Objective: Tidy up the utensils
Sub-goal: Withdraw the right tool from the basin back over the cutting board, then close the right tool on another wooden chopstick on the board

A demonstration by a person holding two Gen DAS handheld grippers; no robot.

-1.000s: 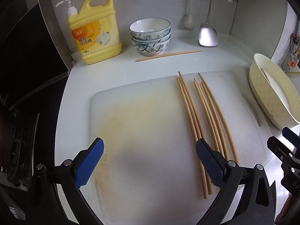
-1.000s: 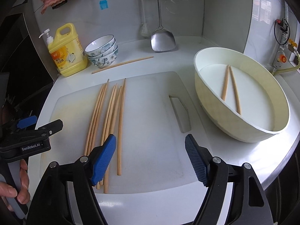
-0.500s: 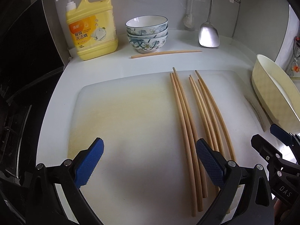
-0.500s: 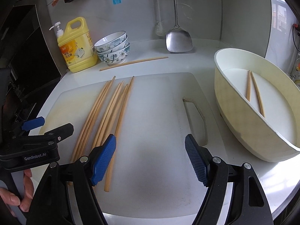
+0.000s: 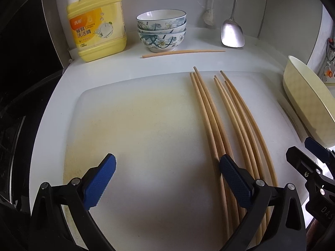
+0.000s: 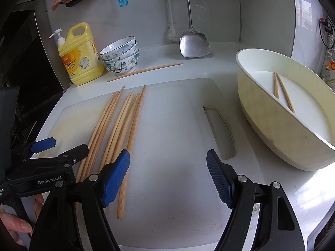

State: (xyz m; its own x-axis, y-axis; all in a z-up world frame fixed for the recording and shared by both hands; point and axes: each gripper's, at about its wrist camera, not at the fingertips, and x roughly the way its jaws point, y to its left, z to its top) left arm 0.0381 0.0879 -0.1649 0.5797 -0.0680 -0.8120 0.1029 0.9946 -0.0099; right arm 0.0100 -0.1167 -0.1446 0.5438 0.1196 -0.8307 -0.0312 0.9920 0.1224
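Both the left gripper [image 5: 167, 179] and right gripper [image 6: 168, 175] hover spread wide and empty over the chopsticks [image 5: 226, 129], whose near ends the black fingers [image 5: 236, 179] hide.

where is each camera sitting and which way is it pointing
Left wrist: on the left gripper, facing forward over the cutting board toward the detergent bottle; its own open fingers show, with the right gripper at the right edge.
Right wrist: on the right gripper, facing the board's handle side and the basin; its open fingers, the left gripper and a hand show.
Shared: chopsticks on the board, stacked bowls, spatula.
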